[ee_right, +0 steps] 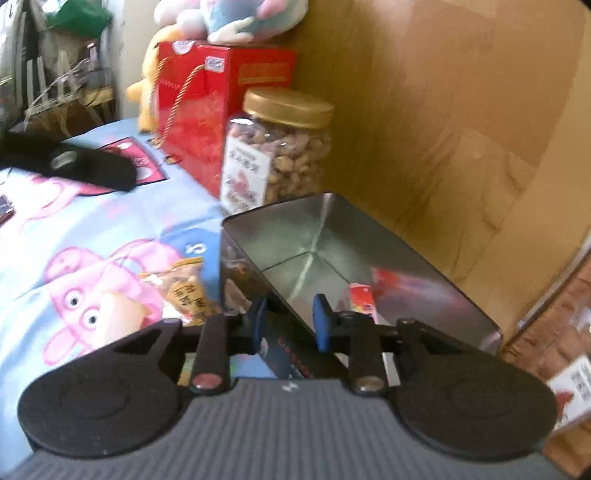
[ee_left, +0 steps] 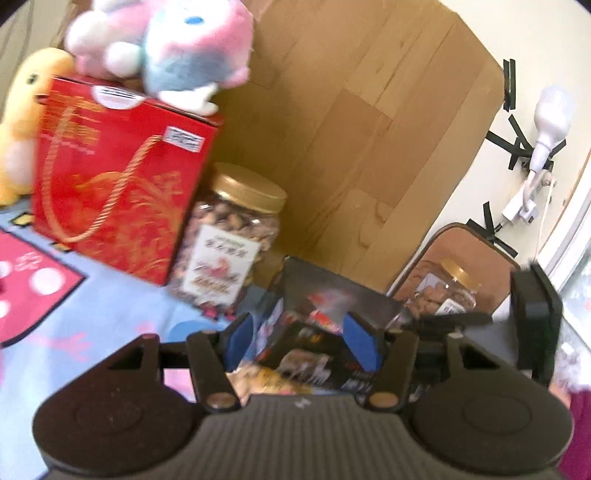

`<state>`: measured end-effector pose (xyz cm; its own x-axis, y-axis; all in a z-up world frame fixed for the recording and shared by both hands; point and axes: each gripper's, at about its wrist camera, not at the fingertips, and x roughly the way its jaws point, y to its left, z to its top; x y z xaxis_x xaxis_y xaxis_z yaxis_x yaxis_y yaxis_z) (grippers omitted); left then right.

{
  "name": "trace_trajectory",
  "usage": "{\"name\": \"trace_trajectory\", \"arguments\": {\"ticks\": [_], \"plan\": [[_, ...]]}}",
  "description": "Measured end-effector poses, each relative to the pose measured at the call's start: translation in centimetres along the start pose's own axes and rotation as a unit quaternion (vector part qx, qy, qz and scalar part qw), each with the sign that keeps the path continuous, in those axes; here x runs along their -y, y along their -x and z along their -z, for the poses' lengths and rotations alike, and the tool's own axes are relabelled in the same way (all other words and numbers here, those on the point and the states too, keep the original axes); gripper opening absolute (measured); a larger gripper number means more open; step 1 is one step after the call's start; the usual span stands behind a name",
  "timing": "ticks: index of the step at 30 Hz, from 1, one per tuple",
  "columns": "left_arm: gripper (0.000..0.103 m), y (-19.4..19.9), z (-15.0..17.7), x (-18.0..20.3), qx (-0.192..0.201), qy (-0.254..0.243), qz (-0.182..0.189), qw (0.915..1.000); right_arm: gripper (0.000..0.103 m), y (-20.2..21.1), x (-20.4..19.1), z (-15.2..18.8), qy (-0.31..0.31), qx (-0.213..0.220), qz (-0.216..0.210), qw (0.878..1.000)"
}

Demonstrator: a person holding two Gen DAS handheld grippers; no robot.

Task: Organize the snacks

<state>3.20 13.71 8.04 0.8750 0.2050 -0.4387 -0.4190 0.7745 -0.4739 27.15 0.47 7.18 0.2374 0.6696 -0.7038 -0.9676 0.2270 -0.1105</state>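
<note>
From my right claw (ee_right: 289, 322) the open tin (ee_right: 369, 258) sits hard against the cardboard wall (ee_right: 461, 110), no passage on that side. The nut jar (ee_right: 280, 147) and red gift box (ee_right: 207, 110) block the far end. Open cartoon cloth (ee_right: 92, 240) lies left, save a snack packet (ee_right: 184, 291) beside the tin.

The plush toy (ee_right: 229, 18) at 12 o'clock is being cut by the top edge; the print on the jar label (ee_left: 218, 266) is blurring, unreadable.
</note>
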Motion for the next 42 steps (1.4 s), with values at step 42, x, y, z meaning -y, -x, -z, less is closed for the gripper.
{"name": "trace_trajectory", "arguments": {"ticks": [42], "plan": [[0.051, 2.8, 5.3, -3.5, -0.058, 0.017, -0.031, 0.9977, 0.044, 11.3, -10.1, 13.2, -0.210, 0.102, -0.045, 0.971]]}}
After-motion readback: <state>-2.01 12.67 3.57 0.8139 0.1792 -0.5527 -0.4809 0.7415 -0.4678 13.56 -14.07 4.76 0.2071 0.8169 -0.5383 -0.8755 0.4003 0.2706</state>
